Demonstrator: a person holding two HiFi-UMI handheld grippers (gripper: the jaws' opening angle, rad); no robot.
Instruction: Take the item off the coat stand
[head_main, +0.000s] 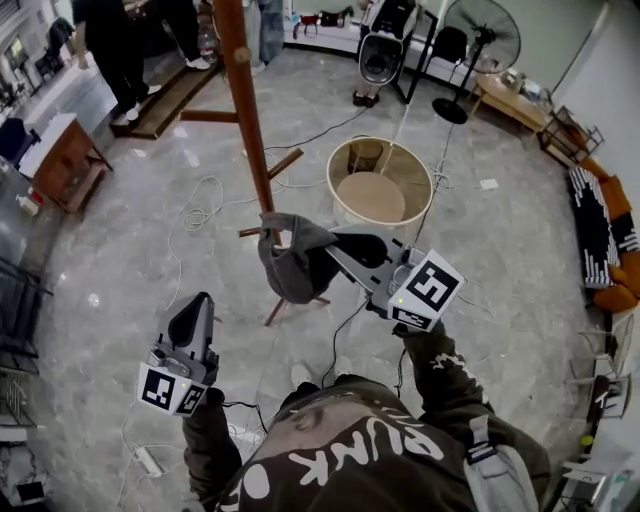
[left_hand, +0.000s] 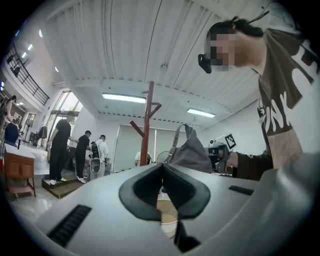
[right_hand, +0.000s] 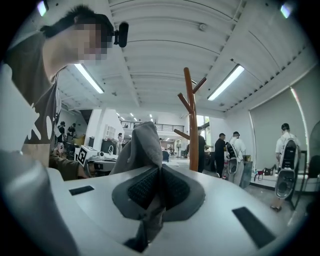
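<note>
The right gripper (right_hand: 159, 172) is clamped shut on a fold of the grey bag (head_main: 290, 262). The soft cloth runs down between its dark, ribbed pads (right_hand: 142, 187) and rises above them in a limp peak. The gripper's body is smooth pale-grey plastic, and its cube (head_main: 425, 290) carries black-and-white square markers.

The bag is a slouchy, matte fabric sack with a strap that loops up from its top. It hangs from those jaws close beside the upper part of the coat stand (head_main: 245, 110). From the head view it overlaps the pole. In both gripper views it shows to one side of the pole with a gap between. I cannot tell whether any part of it rests on a peg.

The left gripper (left_hand: 162, 169) is held lower and apart from the bag. Its black pads meet at the tips and nothing is between them.

The stand is a round pole of reddish-brown wood with short angled pegs. Past it sits a round basket (head_main: 332, 180) with a pale wall and a tan base, on a glossy grey stone-look floor (head_main: 480, 250) crossed by loose cables (head_main: 205, 205). The person's dark shirt (head_main: 375, 440) bears white block letters — "PUNK".
</note>
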